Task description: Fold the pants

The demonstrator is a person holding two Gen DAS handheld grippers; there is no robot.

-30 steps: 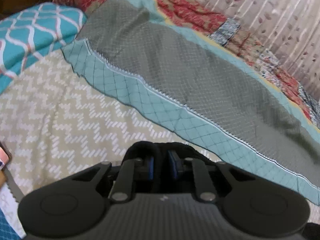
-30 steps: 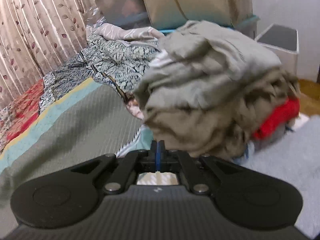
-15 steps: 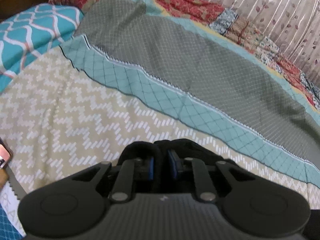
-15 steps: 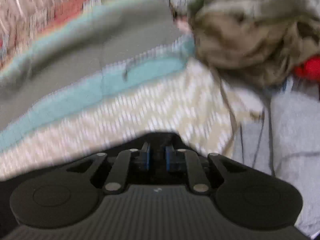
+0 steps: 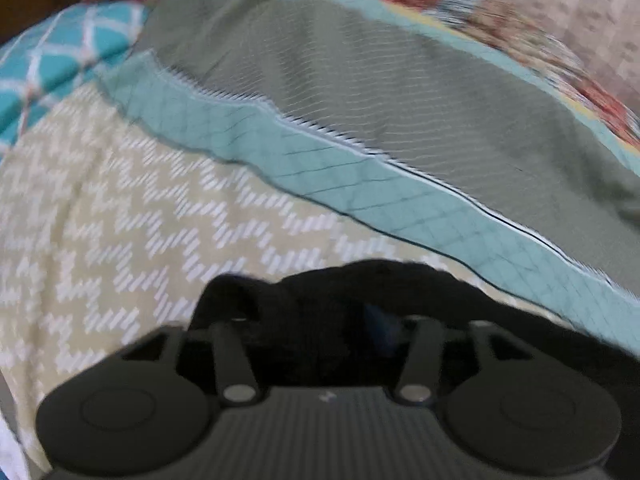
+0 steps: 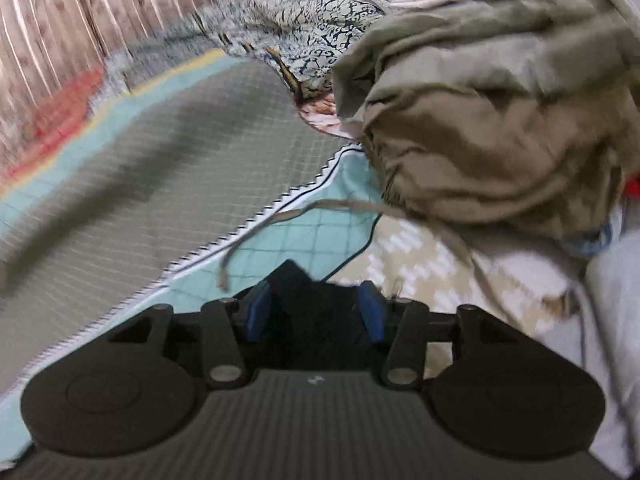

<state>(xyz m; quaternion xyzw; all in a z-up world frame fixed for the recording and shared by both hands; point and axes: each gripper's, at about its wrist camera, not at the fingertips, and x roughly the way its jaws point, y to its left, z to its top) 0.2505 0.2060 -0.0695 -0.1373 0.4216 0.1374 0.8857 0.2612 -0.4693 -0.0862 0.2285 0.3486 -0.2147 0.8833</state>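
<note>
Two sets of jaws just opened, neither one pressing cloth now: left gripper [image 5: 320, 320] spread wide over a bunched ridge of the black pants [image 5: 380, 280], right gripper [image 6: 314, 312] parted with a peak of the same dark fabric standing loose between its blue pads [image 6: 256, 312]. Pants down on the beige zigzag bedspread [image 5: 120, 220], just short of the teal-and-grey quilt [image 5: 400, 120]. Looks like the laying-down step, with the garment let go onto the bed ahead of a fold. Next, probably: back both tools off without dragging the cloth, find a waistband or hem edge, pinch again and smooth flat before doubling over. Worth keeping clear of the khaki clothes heap [image 6: 500, 120] at the right and its trailing drawstring [image 6: 280, 216], close enough to snag. Hard to read much of the garment: only a rumpled dark edge in each view, the rest hidden under the tool bodies, so no telling legs from waist, nor how flat it lies. Left view smeared by motion, with its left pad lost against the black cloth.
</note>
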